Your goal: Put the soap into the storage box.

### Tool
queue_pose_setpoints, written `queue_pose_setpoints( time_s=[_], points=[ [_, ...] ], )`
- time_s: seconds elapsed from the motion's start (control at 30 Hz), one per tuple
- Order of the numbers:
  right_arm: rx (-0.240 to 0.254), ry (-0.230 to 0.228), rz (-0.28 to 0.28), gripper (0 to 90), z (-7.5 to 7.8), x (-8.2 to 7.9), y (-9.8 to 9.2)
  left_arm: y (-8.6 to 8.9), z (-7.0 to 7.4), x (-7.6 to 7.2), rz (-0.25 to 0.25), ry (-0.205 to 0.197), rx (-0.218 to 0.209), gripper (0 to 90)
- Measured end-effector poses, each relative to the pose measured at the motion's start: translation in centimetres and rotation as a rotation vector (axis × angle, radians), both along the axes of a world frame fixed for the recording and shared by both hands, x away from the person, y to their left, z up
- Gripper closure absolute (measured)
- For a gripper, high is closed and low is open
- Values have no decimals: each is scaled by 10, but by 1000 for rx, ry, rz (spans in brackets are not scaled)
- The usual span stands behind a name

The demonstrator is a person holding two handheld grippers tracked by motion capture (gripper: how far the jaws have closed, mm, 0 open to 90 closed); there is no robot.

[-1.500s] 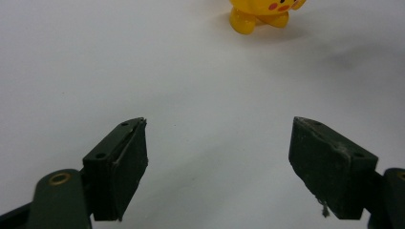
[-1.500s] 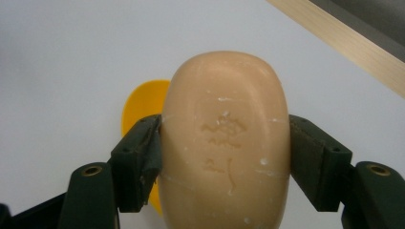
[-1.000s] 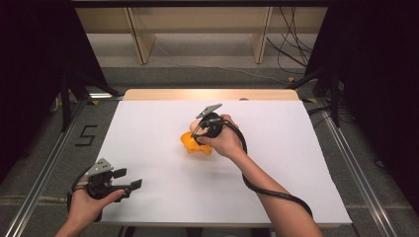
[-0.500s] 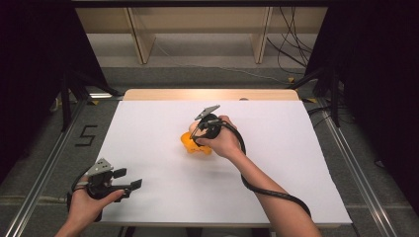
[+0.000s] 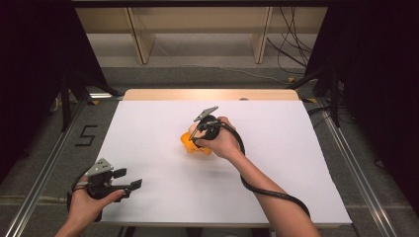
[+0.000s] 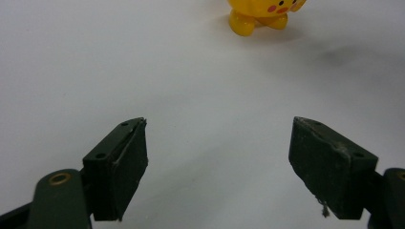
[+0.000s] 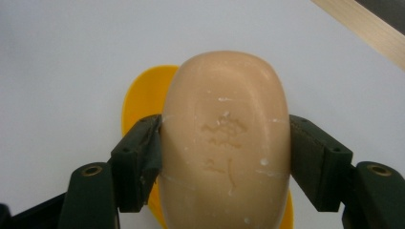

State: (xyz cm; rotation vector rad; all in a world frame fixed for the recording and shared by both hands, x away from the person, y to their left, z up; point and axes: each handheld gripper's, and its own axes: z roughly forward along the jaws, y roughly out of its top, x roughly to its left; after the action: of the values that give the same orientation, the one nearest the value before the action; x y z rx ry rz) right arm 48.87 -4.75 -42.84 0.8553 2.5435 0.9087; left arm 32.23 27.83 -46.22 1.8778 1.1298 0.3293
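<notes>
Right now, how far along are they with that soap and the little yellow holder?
Done: the right gripper has shut its jaws on both sides of the peach soap bar. In hand: the bar sits directly over the yellow character-shaped soap dish; whether it rests in the dish or is lifted, I cannot tell. Left: probably moving the bar. The left gripper waits open over the white table.

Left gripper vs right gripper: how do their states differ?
The left gripper has its jaws wide apart with nothing between them; the right gripper is clamped on a peach soap bar above a yellow dish. The left gripper sits near the table's front left corner, the right gripper mid-table. Both have black jaws and are hand-held.
</notes>
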Motion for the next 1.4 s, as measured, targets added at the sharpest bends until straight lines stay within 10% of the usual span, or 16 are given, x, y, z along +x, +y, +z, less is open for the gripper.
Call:
queue_pose_setpoints(
  time_s=[1.4],
  points=[
    [40,39,-22,331,-4,2,3,0,0,0,-9,2,1,205]
  ],
)
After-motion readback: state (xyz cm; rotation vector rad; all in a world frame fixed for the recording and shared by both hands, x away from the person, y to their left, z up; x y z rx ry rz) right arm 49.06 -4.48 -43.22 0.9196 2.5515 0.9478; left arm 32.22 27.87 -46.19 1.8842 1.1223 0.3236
